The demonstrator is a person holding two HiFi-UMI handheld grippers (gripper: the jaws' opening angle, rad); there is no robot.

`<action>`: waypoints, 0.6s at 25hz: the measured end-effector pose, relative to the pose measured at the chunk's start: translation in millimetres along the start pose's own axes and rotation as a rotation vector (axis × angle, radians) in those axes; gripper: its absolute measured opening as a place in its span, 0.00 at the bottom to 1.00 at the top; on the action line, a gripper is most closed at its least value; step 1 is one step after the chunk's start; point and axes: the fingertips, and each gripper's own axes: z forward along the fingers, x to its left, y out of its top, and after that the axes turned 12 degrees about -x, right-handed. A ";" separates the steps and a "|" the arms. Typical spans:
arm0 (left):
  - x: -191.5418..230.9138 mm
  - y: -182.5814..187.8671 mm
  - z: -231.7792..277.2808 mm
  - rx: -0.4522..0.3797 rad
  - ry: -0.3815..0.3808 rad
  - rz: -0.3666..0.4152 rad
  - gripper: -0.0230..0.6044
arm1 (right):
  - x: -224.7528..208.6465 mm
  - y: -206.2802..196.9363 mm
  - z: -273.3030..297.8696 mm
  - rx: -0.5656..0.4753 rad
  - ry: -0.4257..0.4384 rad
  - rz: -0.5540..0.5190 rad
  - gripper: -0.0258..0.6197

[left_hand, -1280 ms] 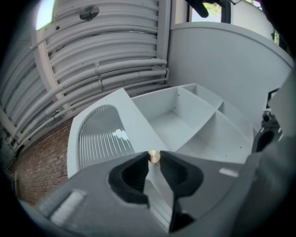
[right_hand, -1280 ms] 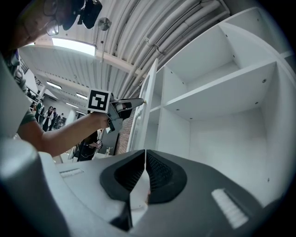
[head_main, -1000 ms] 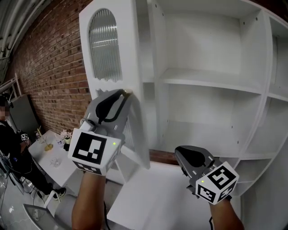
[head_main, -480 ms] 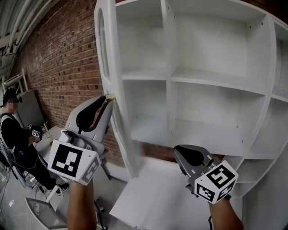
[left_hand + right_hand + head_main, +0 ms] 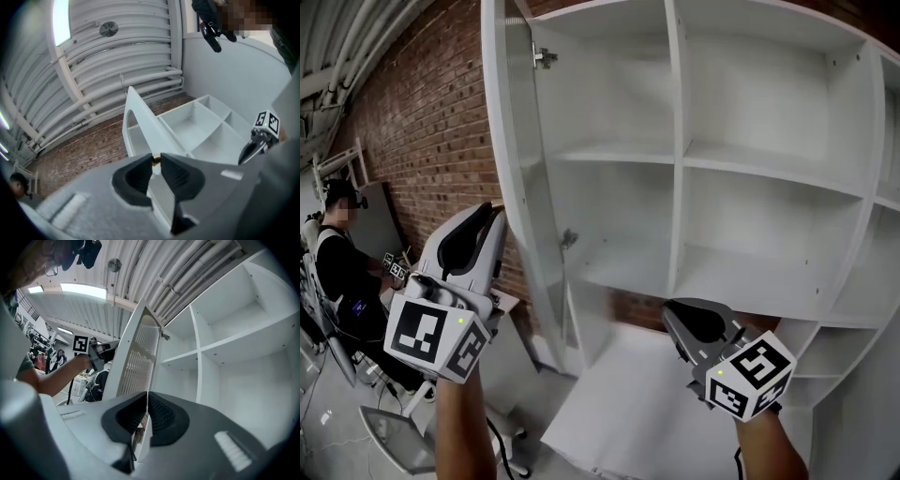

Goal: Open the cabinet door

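- Brick wall (image 5: 422, 141) runs behind and to the left of the white cabinet (image 5: 675, 141), whose bare shelves face you.
- Your head view shows the door (image 5: 517, 187) swung wide off the cabinet's left side. It is almost edge-on to you, and the top hinge (image 5: 544, 56) shows where it meets the cabinet.
- Both gripper views catch what the head view loses: the door's ribbed, arched pane (image 5: 140, 357).
- Only the left gripper view shows the grip. Your left gripper (image 5: 156, 164) has its jaws clamped on the small brass knob (image 5: 156, 159), right at their tips.
- In the head view that knob is hidden behind the jaws.
- Your right gripper (image 5: 146, 401) has its jaws pressed together on nothing, low in front of the cabinet.
- A person (image 5: 337, 253) sits left of the cabinet, partly cut off by the frame edge. The small things beside them are too small to make out.
- A second ago the door stood part open with its pane facing you. It has since swung further from the cabinet, and your left gripper has gone left and down with it.
- Your right gripper has kept its place.
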 end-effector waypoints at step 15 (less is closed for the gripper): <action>58.9 5.6 -40.7 0.016 0.079 0.010 0.04 | 46.0 2.2 28.6 0.006 0.019 0.007 0.06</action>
